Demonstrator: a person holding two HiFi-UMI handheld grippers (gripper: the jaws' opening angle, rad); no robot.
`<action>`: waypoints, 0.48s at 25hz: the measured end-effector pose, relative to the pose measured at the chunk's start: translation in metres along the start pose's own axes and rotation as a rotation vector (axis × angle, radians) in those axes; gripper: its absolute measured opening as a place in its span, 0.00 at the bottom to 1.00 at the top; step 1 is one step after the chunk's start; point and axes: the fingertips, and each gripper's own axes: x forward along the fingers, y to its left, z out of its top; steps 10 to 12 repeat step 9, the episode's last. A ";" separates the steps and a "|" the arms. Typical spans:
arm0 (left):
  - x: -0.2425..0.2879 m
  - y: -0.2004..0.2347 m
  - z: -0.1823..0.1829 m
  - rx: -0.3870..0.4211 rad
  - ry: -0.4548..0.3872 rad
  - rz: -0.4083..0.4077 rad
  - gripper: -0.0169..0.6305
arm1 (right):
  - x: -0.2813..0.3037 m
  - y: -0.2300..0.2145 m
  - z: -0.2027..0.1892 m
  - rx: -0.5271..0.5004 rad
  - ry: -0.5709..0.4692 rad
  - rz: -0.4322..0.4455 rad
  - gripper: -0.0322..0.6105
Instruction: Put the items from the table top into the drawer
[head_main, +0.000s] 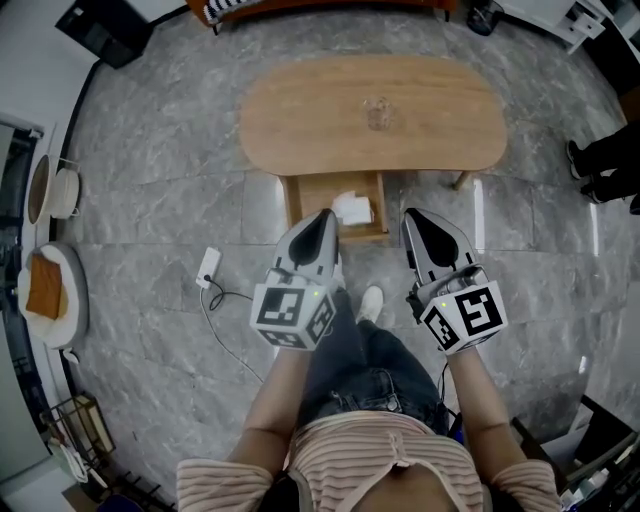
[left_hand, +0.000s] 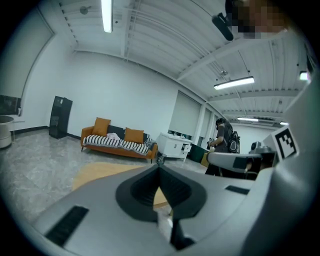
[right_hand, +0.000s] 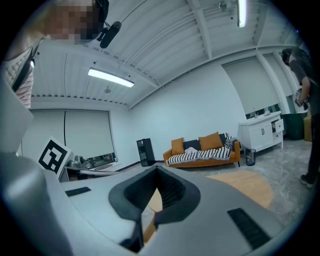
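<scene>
My left gripper (head_main: 324, 218) hangs in front of me with its jaws pressed together and nothing between them, tips aimed at the open drawer (head_main: 310, 200) under the table (head_main: 300, 120). One white, soft-looking bundle (head_main: 352, 208) already lies in the drawer, toward its right side; I cannot tell whether it is cloth or paper. Further on, near the middle of the table top, stands the one thing I can see there to move: a single small clear glass (head_main: 378, 113), well apart from both grippers. I judge it light and stiff but slick and breakable, so I would take it around the mid wall with a gentle squeeze rather than by the rim, and set it down softly beside the bundle. My right gripper (head_main: 414, 218) is likewise closed and empty, so its jaws must part before any grasp. The count is one glass, one bundle, one drawer.
</scene>
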 end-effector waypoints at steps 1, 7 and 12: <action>-0.002 -0.001 0.005 0.005 -0.008 -0.001 0.05 | -0.002 0.001 0.004 -0.004 -0.009 0.001 0.06; -0.016 -0.008 0.029 0.036 -0.047 -0.003 0.05 | -0.015 0.006 0.030 -0.038 -0.053 -0.004 0.06; -0.020 -0.008 0.037 0.044 -0.060 0.000 0.05 | -0.019 0.007 0.039 -0.051 -0.066 -0.009 0.06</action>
